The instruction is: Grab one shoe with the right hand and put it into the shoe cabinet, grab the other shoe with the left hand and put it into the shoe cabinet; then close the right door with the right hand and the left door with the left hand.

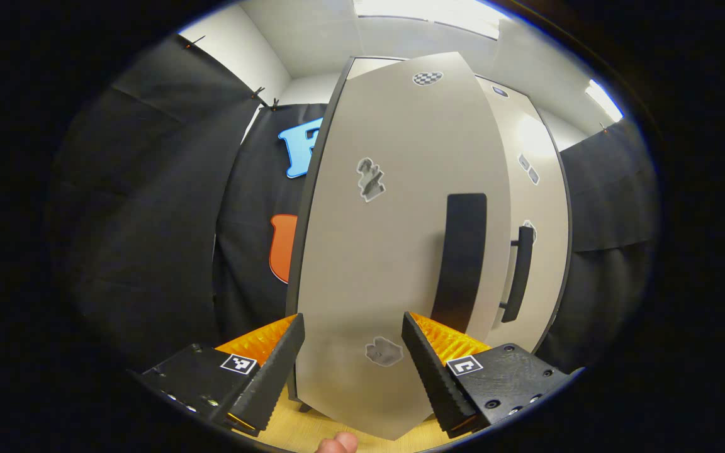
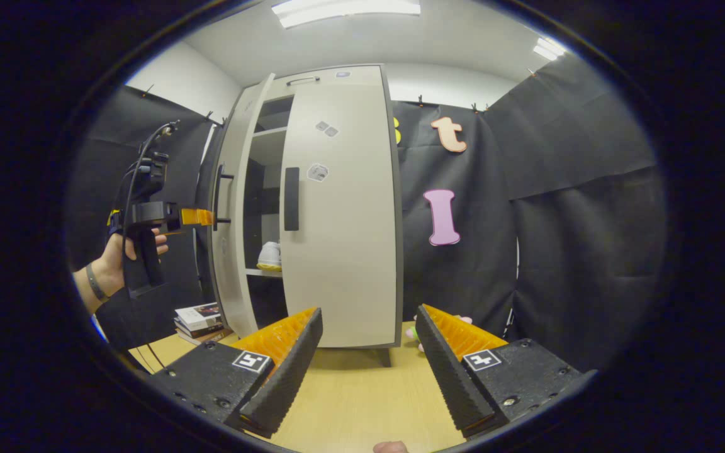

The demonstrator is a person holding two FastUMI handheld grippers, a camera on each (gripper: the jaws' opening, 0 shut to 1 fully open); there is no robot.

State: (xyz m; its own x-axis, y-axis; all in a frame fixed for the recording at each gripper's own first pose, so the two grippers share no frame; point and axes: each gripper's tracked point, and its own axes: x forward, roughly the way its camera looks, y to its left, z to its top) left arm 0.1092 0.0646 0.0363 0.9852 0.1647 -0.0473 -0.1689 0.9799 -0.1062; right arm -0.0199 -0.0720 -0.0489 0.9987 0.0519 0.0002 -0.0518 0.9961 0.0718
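Both grippers gape empty, the left gripper point(image 1: 353, 352) close against the half-open left door point(image 1: 400, 251), the right gripper point(image 2: 369, 352) farther back. One shoe point(image 2: 270, 257), perhaps two, sits inside the cabinet point(image 2: 337, 207); its right door point(image 2: 343, 251) looks closed.

Left door point(image 2: 231, 207) ajar, right door point(image 2: 340, 207) closed, shoe point(image 2: 270, 256) inside.

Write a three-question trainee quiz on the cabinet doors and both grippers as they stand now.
1. True or false: the tall beige shoe cabinet's right door looks closed.
2. Which door stands ajar? A) left door B) right door
3. Fill in: through the gap a white ___ sits on a shelf.

Both the left gripper and the right gripper are open.

Key: 1 true; 2 A; 3 shoe.
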